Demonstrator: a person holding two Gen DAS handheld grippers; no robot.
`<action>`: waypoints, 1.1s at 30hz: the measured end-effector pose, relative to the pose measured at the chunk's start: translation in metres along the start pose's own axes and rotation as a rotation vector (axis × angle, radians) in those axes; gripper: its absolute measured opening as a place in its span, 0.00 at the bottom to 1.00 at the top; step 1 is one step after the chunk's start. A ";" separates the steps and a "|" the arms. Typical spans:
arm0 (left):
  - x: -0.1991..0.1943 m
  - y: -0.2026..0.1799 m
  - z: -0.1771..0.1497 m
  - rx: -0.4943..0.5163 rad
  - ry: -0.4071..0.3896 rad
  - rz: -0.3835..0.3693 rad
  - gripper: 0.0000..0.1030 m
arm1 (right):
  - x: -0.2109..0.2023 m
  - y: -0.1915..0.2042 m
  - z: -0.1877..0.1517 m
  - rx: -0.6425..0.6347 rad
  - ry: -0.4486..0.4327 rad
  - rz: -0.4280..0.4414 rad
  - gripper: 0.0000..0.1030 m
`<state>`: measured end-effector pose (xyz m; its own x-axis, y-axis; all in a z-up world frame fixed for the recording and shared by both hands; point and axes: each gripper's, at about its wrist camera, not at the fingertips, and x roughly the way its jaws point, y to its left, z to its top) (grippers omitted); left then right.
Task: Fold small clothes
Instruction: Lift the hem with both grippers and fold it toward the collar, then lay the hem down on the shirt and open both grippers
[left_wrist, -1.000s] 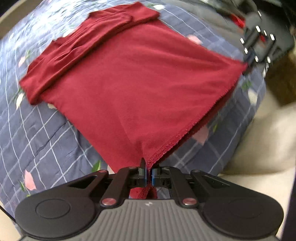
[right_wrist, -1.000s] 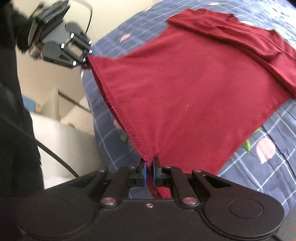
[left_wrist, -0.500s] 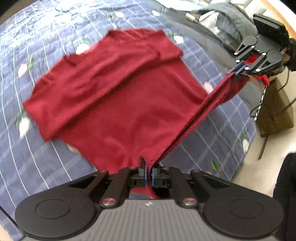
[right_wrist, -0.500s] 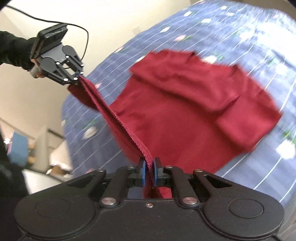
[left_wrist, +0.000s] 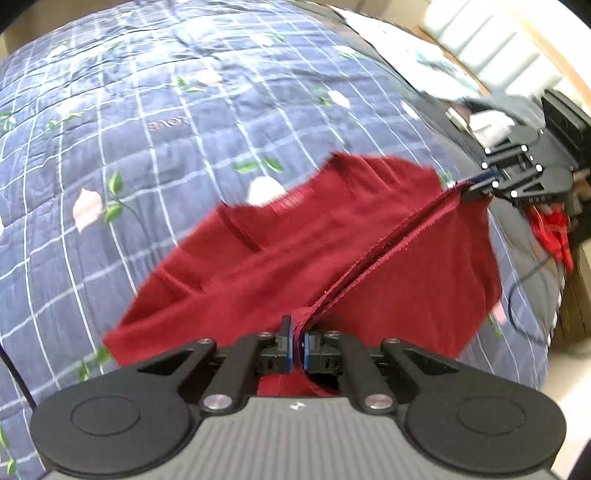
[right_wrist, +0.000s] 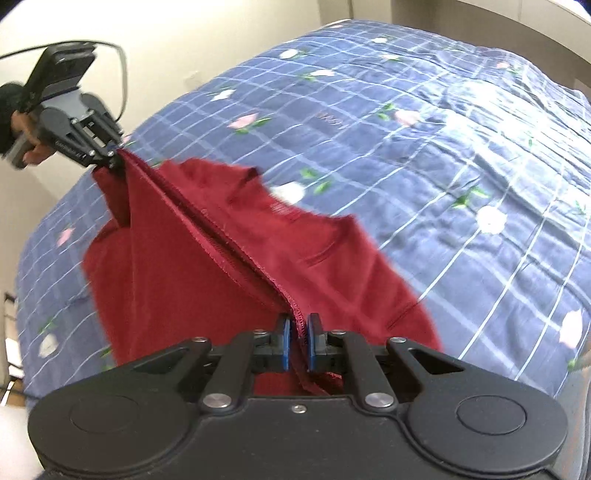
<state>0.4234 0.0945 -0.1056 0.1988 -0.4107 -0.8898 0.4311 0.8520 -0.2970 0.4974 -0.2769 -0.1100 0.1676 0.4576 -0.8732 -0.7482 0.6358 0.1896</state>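
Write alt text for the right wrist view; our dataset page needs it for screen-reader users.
The right gripper pinches one hem corner of a dark red shirt; the left gripper pinches the other, hem taut above a blue floral quilt.

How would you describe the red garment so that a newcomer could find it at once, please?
A blue checked quilt with flowers covers the bed. On it lies the red garment, its hem stretched between the left gripper and right gripper. It is the only plain red cloth there.
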 end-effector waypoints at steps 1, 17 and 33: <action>0.004 0.008 0.005 -0.017 -0.007 0.002 0.04 | 0.006 -0.006 0.006 0.008 -0.001 -0.007 0.10; 0.048 0.083 0.038 -0.197 -0.049 0.040 0.33 | 0.074 -0.044 0.031 0.120 0.001 -0.070 0.15; 0.016 0.109 0.070 -0.080 0.046 0.054 0.88 | 0.094 -0.045 0.028 0.096 0.028 -0.080 0.19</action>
<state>0.5347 0.1578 -0.1285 0.1789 -0.3495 -0.9197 0.3489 0.8966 -0.2728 0.5652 -0.2449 -0.1880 0.2056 0.3860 -0.8993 -0.6680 0.7269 0.1593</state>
